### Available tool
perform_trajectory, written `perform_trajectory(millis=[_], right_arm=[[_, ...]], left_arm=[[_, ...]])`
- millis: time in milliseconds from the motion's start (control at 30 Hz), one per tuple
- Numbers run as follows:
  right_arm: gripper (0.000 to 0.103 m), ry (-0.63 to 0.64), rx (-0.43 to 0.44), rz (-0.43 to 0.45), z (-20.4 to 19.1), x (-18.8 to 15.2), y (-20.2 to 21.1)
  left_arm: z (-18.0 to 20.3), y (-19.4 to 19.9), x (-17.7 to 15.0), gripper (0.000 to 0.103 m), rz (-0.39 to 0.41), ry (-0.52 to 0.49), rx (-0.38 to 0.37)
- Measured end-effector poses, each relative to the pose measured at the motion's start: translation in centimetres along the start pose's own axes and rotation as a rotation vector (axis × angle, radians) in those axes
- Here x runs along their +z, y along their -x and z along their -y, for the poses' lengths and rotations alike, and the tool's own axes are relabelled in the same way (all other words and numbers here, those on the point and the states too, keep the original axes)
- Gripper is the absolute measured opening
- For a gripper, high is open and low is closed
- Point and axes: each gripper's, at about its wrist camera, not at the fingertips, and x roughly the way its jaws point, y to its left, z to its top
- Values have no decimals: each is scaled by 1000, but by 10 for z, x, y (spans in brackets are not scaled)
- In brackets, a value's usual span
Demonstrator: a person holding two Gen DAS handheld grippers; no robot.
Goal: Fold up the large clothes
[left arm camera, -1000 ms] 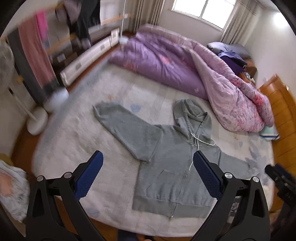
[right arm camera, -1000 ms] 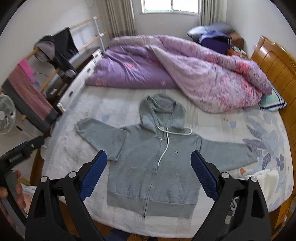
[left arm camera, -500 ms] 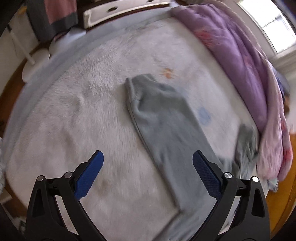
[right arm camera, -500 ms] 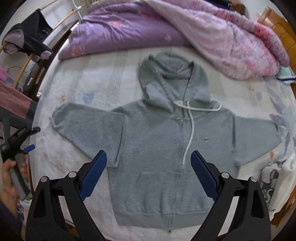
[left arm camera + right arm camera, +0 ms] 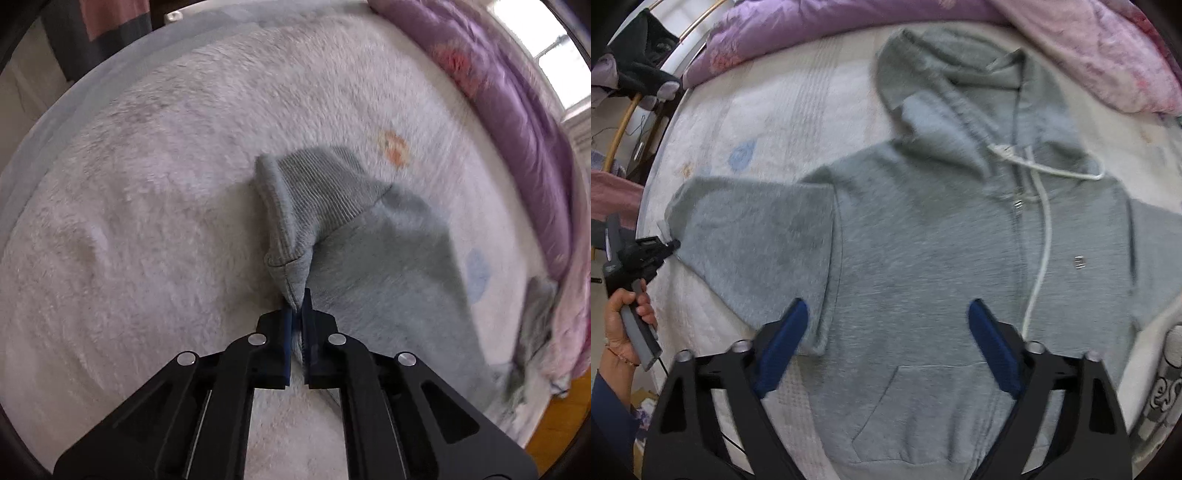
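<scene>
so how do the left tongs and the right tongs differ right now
The left tongs are closed on the ribbed cuff of the grey hoodie; the right tongs are open and hold nothing. The left tongs sit at the sleeve's end near the bed edge, lifting the cuff; the right tongs hover above the hoodie's body, close to the front pocket. Both have black frames with blue pads.

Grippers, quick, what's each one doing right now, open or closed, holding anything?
Left gripper: closed on the hoodie sleeve cuff.
Right gripper: open, holding nothing, above the hoodie.
</scene>
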Motion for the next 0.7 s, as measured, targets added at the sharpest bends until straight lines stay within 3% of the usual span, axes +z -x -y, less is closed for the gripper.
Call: perform_trajectory(millis=[100, 267, 367, 467, 533, 700], right_arm=[[36, 30, 50, -30, -4, 2, -21], [18, 56, 166, -94, -9, 5, -55], [11, 71, 238, -132, -11, 4, -81], [8, 55, 251, -191, -4, 3, -106], [7, 18, 309, -205, 5, 6, -107], [10, -8, 392, -100, 58, 10, -44]], left_arm=[[-3, 39, -2, 3, 92, -40, 5], [-14, 113, -12, 3, 242, -20, 27], [0, 176, -31, 3, 365, -57, 17], [43, 223, -54, 3, 457, -134, -42], [86, 243, -73, 3, 503, -217, -81], [203, 268, -137, 3, 551, -410, -232]])
